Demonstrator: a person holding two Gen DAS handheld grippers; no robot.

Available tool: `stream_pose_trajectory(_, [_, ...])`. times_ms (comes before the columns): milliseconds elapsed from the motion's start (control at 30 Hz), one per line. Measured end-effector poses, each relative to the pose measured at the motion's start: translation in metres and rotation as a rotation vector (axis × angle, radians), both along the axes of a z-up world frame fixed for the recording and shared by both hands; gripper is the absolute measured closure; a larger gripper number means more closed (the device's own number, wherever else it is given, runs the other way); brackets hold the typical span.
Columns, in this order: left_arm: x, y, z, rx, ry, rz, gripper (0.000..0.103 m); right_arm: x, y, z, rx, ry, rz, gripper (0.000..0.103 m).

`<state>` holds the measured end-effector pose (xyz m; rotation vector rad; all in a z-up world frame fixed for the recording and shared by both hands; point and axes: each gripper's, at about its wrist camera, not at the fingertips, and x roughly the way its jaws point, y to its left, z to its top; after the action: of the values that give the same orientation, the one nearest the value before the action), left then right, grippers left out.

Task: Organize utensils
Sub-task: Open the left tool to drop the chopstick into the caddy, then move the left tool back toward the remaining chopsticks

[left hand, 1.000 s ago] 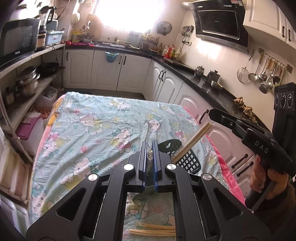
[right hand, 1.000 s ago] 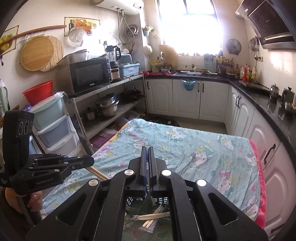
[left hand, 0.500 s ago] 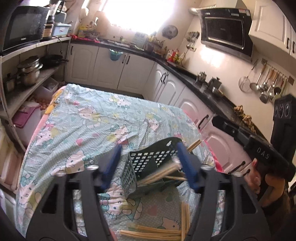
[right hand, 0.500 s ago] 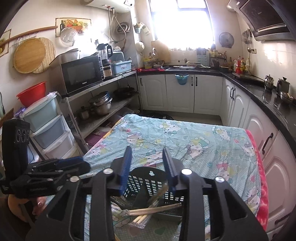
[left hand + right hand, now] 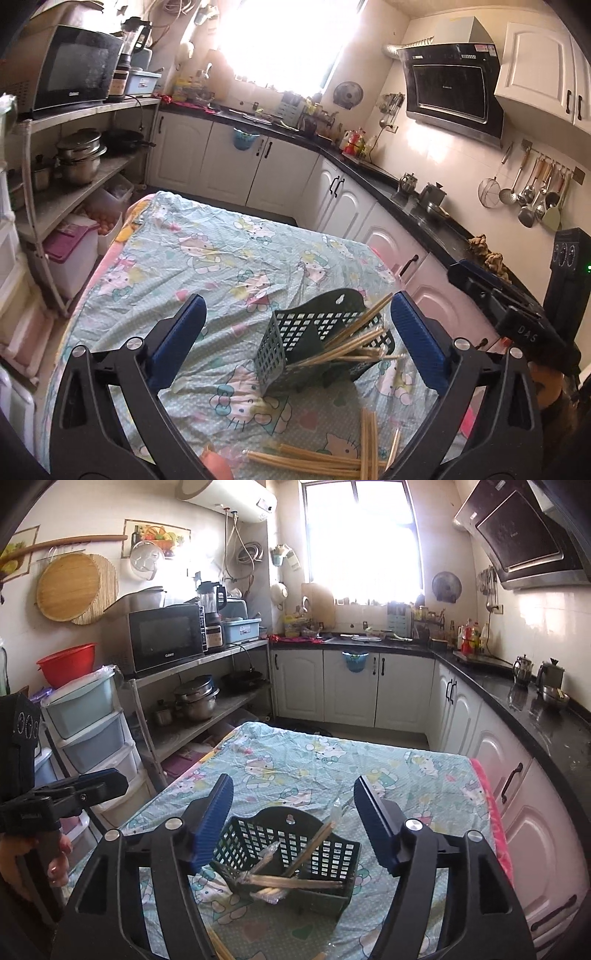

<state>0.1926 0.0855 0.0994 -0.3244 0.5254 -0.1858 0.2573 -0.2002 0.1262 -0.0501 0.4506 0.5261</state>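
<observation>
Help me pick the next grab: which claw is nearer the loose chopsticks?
Left. The left claw hangs over the loose chopsticks; the right claw faces the basket, beside them.

My table (image 5: 110, 291) wears a pale green cartoon-cat cloth (image 5: 332, 760). A dark green perforated basket (image 5: 295, 343) stands on it with chopsticks inside. Loose chopsticks (image 5: 332, 459) and something pink (image 5: 218, 459) lie on the cloth, nearer to me.

The right gripper (image 5: 293, 823) hangs with fingers (image 5: 216, 823) spread wide above the green basket (image 5: 317, 853) holding chopsticks (image 5: 295, 880).
</observation>
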Motion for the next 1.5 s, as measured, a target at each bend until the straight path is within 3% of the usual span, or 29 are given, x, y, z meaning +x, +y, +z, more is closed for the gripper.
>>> stream_pose_trajectory(367, [-0.036, 0.001, -0.018, 0.008, 0.012, 0.032, 0.011, -0.037, -0.020, -0.008, 0.016, -0.017, -0.009, 0.030])
stream_pose_trajectory(867, [-0.068, -0.009, -0.044, 0.010, 0.045, 0.029, 0.011, -0.081, -0.021, -0.035, -0.049, -0.040, -0.006, 0.028])
stream_pose_trajectory(1500, [-0.086, -0.008, -0.073, -0.031, 0.101, 0.034, 0.011, -0.105, -0.018, -0.074, -0.091, 0.027, 0.005, 0.027])
